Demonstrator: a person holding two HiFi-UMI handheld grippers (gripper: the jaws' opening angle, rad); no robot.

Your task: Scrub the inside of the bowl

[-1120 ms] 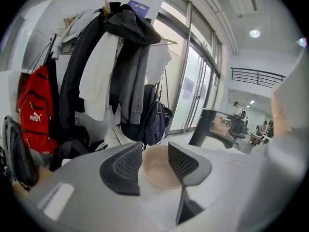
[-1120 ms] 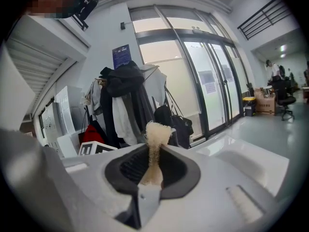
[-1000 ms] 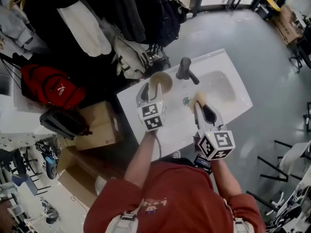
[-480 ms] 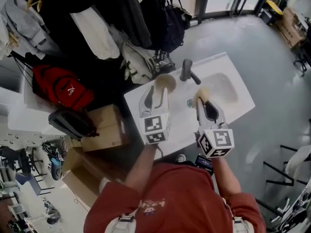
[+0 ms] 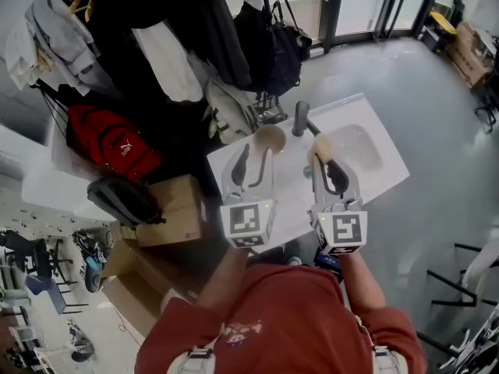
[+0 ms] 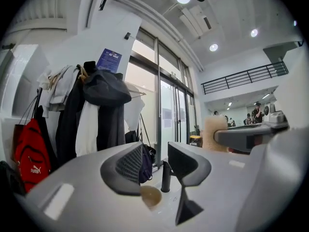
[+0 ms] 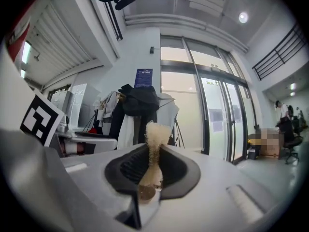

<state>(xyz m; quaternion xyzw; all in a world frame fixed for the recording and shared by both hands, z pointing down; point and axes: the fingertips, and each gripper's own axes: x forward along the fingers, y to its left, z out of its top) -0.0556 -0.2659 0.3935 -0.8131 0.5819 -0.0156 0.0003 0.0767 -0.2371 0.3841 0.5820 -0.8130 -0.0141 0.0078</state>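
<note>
A small tan bowl (image 5: 270, 137) sits on the white sink counter (image 5: 290, 193), just left of the dark faucet (image 5: 300, 118). My left gripper (image 5: 255, 154) hovers short of the bowl, open, with nothing between its jaws. In the left gripper view the bowl (image 6: 150, 196) shows low and small beyond the open gripper (image 6: 154, 164). My right gripper (image 5: 326, 165) is shut on a scrub brush (image 5: 320, 146) with a pale bristle head, held over the counter right of the faucet. In the right gripper view the brush (image 7: 155, 135) stands up between the jaws of that gripper (image 7: 152, 167).
The sink basin (image 5: 355, 142) lies right of the faucet. Behind the counter hang coats and bags (image 5: 195, 45), with a red backpack (image 5: 109, 142) and cardboard boxes (image 5: 168, 209) to the left. Grey floor surrounds the right side.
Both grippers have drawn back toward me; the left gripper's tips now stand farther from the bowl. The brush stays clamped in the right gripper.
</note>
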